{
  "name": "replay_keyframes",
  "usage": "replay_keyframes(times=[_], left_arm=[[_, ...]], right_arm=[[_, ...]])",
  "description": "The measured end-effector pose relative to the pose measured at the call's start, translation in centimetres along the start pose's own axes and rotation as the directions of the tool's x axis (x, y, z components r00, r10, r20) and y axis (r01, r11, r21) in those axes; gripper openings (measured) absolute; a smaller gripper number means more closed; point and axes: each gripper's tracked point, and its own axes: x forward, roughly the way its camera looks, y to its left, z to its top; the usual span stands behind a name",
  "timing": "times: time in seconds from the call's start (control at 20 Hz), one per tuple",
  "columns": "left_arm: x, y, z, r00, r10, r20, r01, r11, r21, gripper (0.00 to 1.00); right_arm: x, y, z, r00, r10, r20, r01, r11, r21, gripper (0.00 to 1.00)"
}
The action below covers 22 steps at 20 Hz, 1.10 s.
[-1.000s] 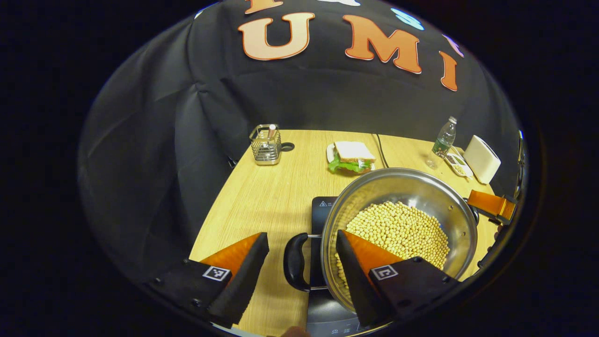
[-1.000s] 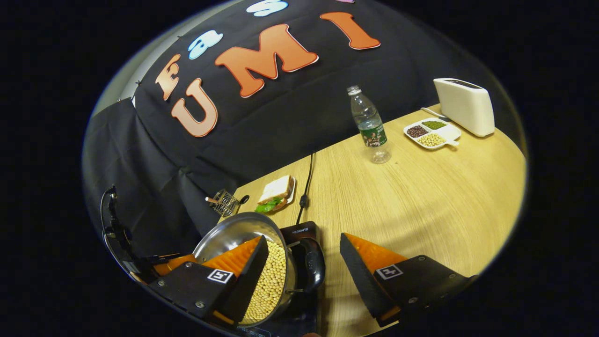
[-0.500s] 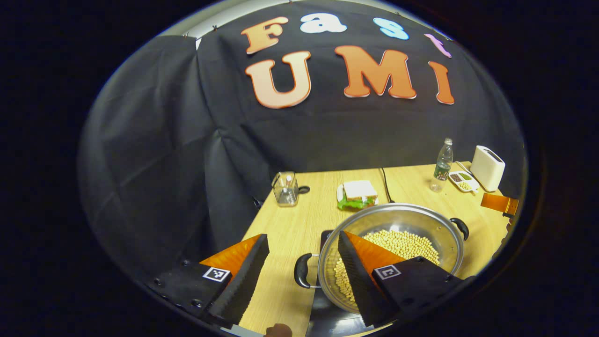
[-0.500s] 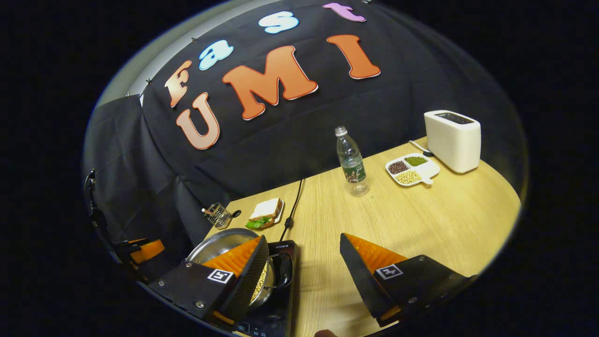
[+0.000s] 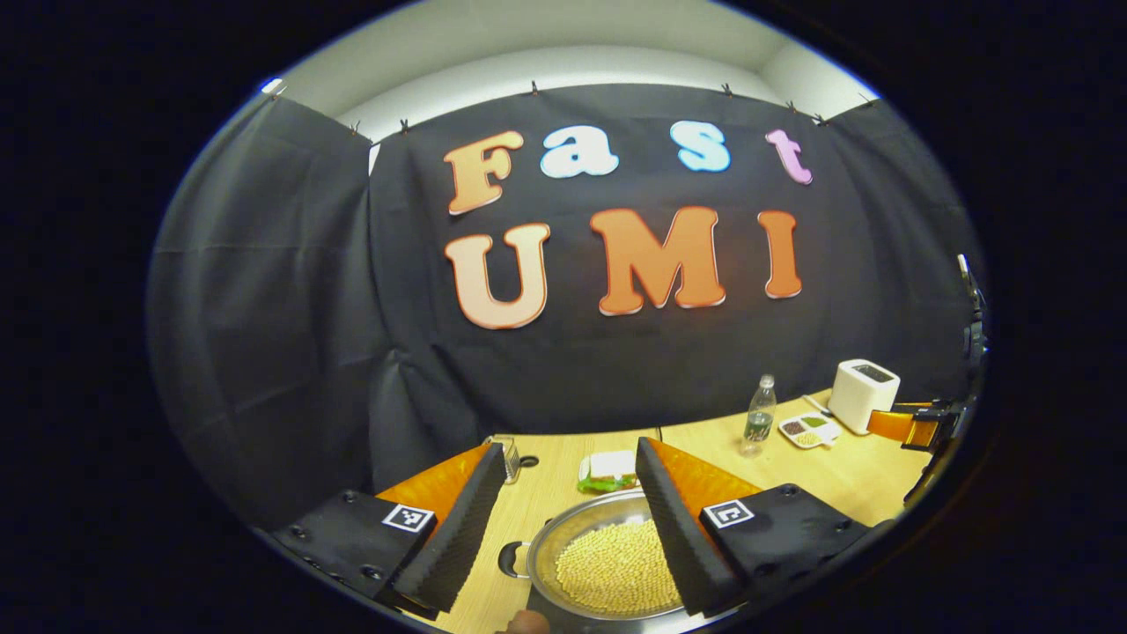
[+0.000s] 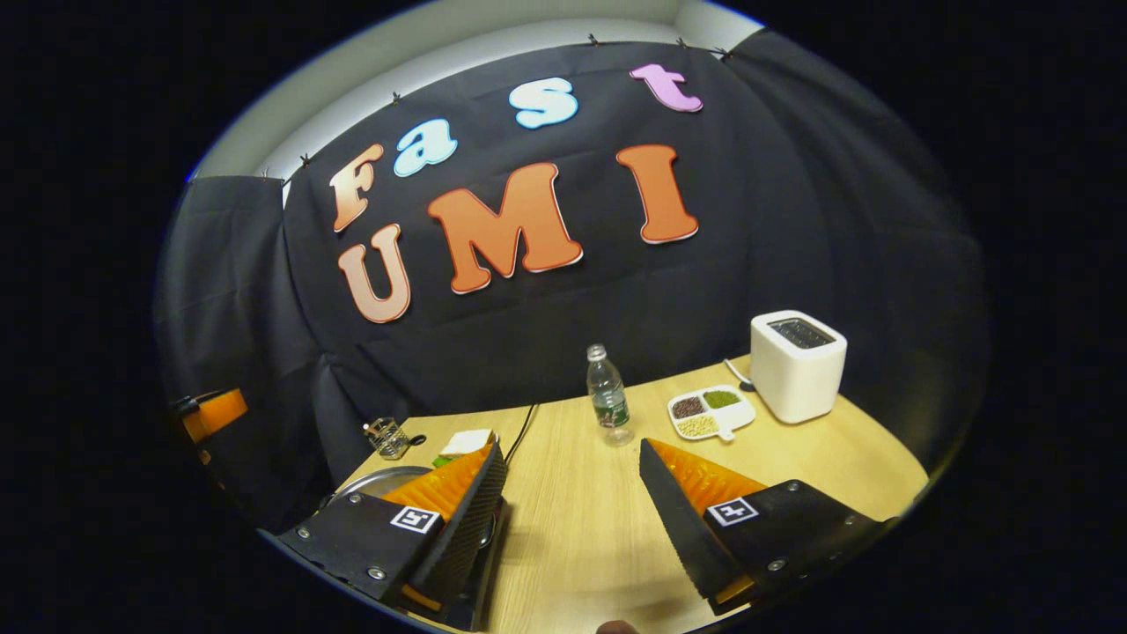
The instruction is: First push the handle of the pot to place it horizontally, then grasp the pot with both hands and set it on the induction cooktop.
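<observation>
Two claws, both w/ fingers spread wide, nothing between them. Going big to small:

Worktop (image 6: 792, 475): light wood, carries everything.

Pot (image 5: 563, 537): steel, wide, full of pale beans (image 5: 612, 572). In left gripper view it sits low centre, partly behind left claw (image 5: 572, 528)'s right finger; black side handle (image 5: 508, 560) points to view-left, roughly level. A dark slab edge shows under the pot at bottom of that view, prob. the induction cooktop (image 5: 607, 623), so pot looks set on it. In right gripper view only a rim sliver shows behind right claw (image 6: 572, 519)'s left finger; dark cooktop edge (image 6: 480, 586) below it.

Toaster (image 6: 797, 365): white, far right corner. Bottle (image 6: 607, 407): clear plastic, mid-back. Sandwich (image 5: 607, 471) on a plate behind the pot. Divided dish (image 6: 709, 412) w/ three sorts of beans, beside toaster. Small wire holder (image 6: 386, 438) at back left. Black cable (image 6: 521, 430) runs from wall toward cooktop.

Progress, my read: handle level, pot on cooktop, both claws released and well above/behind it, aimed more at the wall than the pot. Task looks done or v. nearly; at most a check that the pot sits centred, can't tell from here.

Writing: bottle label too small to read; square markers on claw bodies are codes, not text; no brand legible on cooktop or toaster
</observation>
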Motion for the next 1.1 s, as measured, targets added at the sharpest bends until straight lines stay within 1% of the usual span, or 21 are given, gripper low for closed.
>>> replay_keyframes(times=[0.05, 0.1, 0.15, 0.35, 0.4, 0.45, 0.55, 0.6, 0.65, 0.75, 0.85, 0.95, 1.0, 1.05, 1.1], left_arm=[[-0.2, -0.2, 1.4, 1.0, -0.002, 0.028, 0.002, 1.0, -0.001, 0.92], [-0.5, -0.4, 2.5, 0.999, -0.002, 0.053, 0.002, 1.0, -0.001, 0.95], [-0.7, -0.9, 3.4, 0.998, -0.01, 0.068, 0.01, 1.0, 0.004, 0.95], [-1.6, -2.6, 4.8, 0.996, -0.032, 0.083, 0.034, 0.999, -0.02, 0.95], [-1.8, -2.5, 5.4, 0.995, -0.023, 0.094, 0.026, 0.999, -0.028, 0.95], [-1.8, -2.1, 6.1, 0.994, -0.007, 0.11, 0.011, 0.999, -0.036, 0.99], [-2.4, -1.6, 7.4, 0.99, 0.026, 0.139, -0.019, 0.998, -0.057, 0.92], [-2.7, -1.6, 7.9, 0.989, 0.032, 0.148, -0.023, 0.998, -0.062, 0.95], [-3.1, -1.7, 8.3, 0.987, 0.033, 0.154, -0.022, 0.997, -0.068, 0.92], [-3.9, -1.9, 9.4, 0.986, 0.025, 0.165, -0.009, 0.995, -0.097, 0.99], [-4.5, -1.8, 10.6, 0.982, 0.028, 0.185, -0.003, 0.992, -0.13, 0.99], [-5.0, -1.2, 11.7, 0.976, 0.047, 0.211, -0.014, 0.988, -0.152, 0.92], [-5.3, -1.2, 11.9, 0.975, 0.05, 0.217, -0.015, 0.987, -0.16, 0.92], [-5.5, -1.2, 12.0, 0.974, 0.051, 0.22, -0.014, 0.986, -0.164, 0.96], [-5.6, -1.5, 11.8, 0.974, 0.046, 0.222, -0.009, 0.986, -0.164, 0.96]], right_arm=[[-0.5, -0.6, 1.4, 0.999, -0.013, 0.031, 0.013, 1.0, -0.021, 0.95], [-1.2, -1.2, 2.6, 0.998, -0.024, 0.06, 0.026, 0.999, -0.041, 0.95], [-2.1, -1.9, 3.8, 0.996, -0.032, 0.083, 0.036, 0.998, -0.054, 0.95], [-5.0, -3.4, 7.2, 0.987, -0.048, 0.152, 0.059, 0.996, -0.071, 0.95], [-5.5, -3.9, 7.8, 0.984, -0.056, 0.168, 0.07, 0.994, -0.078, 0.95], [-6.0, -4.4, 8.4, 0.981, -0.062, 0.182, 0.078, 0.993, -0.083, 0.95], [-7.1, -5.0, 9.4, 0.977, -0.064, 0.203, 0.082, 0.994, -0.079, 0.95], [-7.6, -5.3, 9.9, 0.975, -0.065, 0.214, 0.083, 0.994, -0.076, 0.95], [-8.0, -5.7, 10.4, 0.972, -0.068, 0.227, 0.087, 0.993, -0.075, 0.95], [-8.9, -6.4, 11.4, 0.966, -0.072, 0.25, 0.092, 0.993, -0.071, 0.95], [-9.5, -6.7, 11.9, 0.961, -0.073, 0.266, 0.095, 0.993, -0.069, 0.95], [-9.9, -7.1, 12.3, 0.958, -0.075, 0.277, 0.1, 0.992, -0.079, 0.95], [-10.0, -7.2, 12.4, 0.957, -0.075, 0.28, 0.103, 0.991, -0.086, 0.95], [-10.1, -7.3, 12.4, 0.957, -0.075, 0.281, 0.105, 0.99, -0.096, 0.94], [-10.2, -7.3, 12.5, 0.956, -0.074, 0.283, 0.106, 0.989, -0.101, 0.94]])
